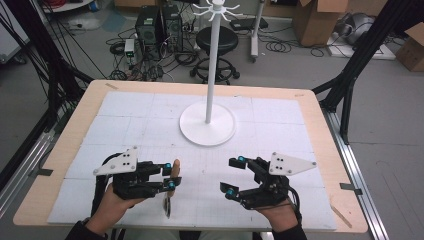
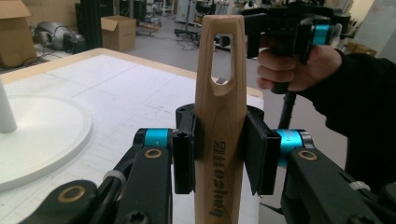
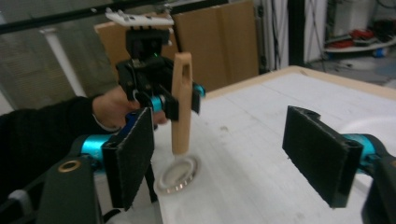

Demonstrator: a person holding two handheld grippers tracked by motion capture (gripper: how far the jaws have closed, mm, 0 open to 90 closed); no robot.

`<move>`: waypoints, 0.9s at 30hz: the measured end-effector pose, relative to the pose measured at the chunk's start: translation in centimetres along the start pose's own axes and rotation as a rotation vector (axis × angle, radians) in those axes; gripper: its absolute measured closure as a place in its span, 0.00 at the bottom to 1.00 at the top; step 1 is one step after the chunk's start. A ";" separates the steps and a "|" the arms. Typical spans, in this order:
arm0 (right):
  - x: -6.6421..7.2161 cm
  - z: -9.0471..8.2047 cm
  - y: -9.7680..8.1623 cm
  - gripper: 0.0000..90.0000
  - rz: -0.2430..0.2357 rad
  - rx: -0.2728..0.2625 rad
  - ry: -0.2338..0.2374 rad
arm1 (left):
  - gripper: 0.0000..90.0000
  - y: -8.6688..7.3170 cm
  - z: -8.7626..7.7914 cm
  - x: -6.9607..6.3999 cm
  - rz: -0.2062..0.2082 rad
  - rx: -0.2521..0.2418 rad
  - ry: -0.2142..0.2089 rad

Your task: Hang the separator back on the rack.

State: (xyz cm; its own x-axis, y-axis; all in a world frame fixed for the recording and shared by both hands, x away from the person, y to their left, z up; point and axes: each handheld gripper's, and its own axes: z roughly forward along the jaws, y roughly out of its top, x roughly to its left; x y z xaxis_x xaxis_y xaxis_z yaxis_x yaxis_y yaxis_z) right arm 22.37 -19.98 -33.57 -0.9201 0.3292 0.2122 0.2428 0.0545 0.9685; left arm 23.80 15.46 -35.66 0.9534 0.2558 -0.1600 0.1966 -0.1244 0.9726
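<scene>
Wooden handle (image 2: 219, 121) stands upright closest to the lens in your left gripper view, clamped between the two black fingers (image 2: 184, 154) of your left gripper (image 1: 172, 176). It carries a long slot near its top and dark printed lettering lower down. From your right gripper view the same handle ends in a round metal ring (image 3: 178, 175), a strainer-like head hanging just above the white surface (image 1: 280, 125); whether it touches is unclear. In the high view this tool sits at the near left part of the surface, close to the front edge. Your right gripper (image 1: 232, 176) is held well apart from it, to the right, its fingers (image 3: 322, 158) standing wide apart with nothing between them. Further back, at the middle of the surface, a white stand (image 1: 211, 65) rises from a round base, with short hooks spreading at its top.
</scene>
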 end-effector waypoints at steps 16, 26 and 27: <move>0.4 6.7 2.8 0.49 -0.079 0.047 0.205 | 0.75 0.3 0.5 -0.8 0.014 -0.024 -0.085; 0.4 8.5 2.8 0.60 -0.070 0.054 0.295 | 0.75 0.3 0.5 -0.9 0.014 -0.034 -0.116; 0.4 8.6 2.8 0.63 -0.072 0.057 0.301 | 0.75 0.3 0.5 -0.9 0.015 -0.035 -0.119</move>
State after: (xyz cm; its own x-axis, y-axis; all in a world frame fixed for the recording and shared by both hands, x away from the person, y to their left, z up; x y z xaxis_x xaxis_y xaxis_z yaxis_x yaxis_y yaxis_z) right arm 25.31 -11.63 -31.91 -0.9832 0.0295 0.1804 0.1827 0.1235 0.9754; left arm 23.15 14.75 -35.28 0.9771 0.1381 -0.1621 0.1758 -0.0933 0.9800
